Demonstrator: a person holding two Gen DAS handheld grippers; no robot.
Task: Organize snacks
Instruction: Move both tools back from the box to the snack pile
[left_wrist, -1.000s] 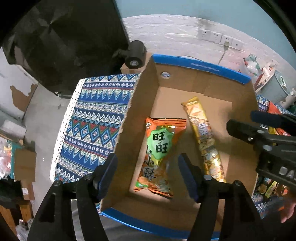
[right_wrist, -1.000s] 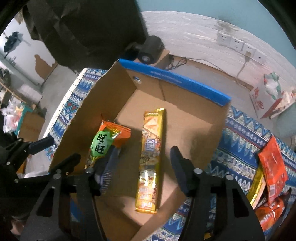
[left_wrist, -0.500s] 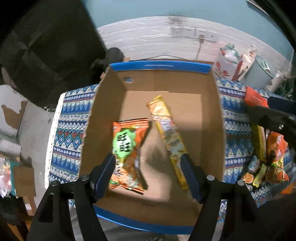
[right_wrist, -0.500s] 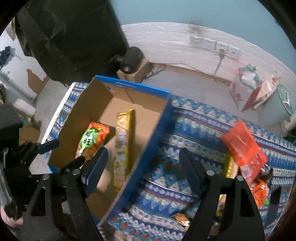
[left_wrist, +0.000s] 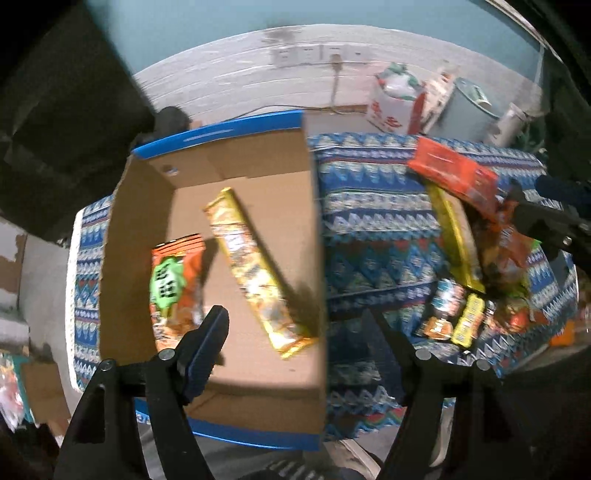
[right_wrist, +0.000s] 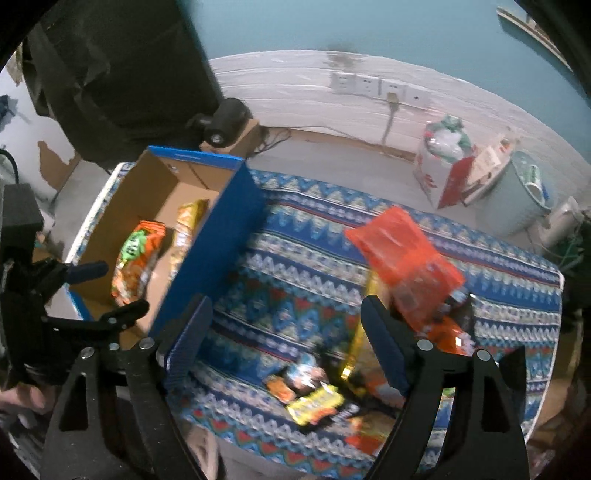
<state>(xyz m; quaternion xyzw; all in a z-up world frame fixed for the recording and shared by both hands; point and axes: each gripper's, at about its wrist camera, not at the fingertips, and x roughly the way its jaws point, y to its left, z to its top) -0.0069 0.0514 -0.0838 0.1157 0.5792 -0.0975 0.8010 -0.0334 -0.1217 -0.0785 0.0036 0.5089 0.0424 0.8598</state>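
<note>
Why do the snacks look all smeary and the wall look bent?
Left wrist view: motion blur smears the pile of snacks and the long gold packet in the cardboard box. Right wrist view: the red packet is smeared too. In both views the fisheye lens bends the white wall into a curve and darkens the corners.

Left tongs and right tongs both spread wide, empty

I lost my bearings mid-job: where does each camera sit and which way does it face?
Left wrist: above the cardboard box, looking down along the open left gripper; the right gripper shows at the right edge.
Right wrist: above the patterned cloth, open right gripper facing the snack pile; left gripper at left.
Both show box, cloth, pile.
</note>
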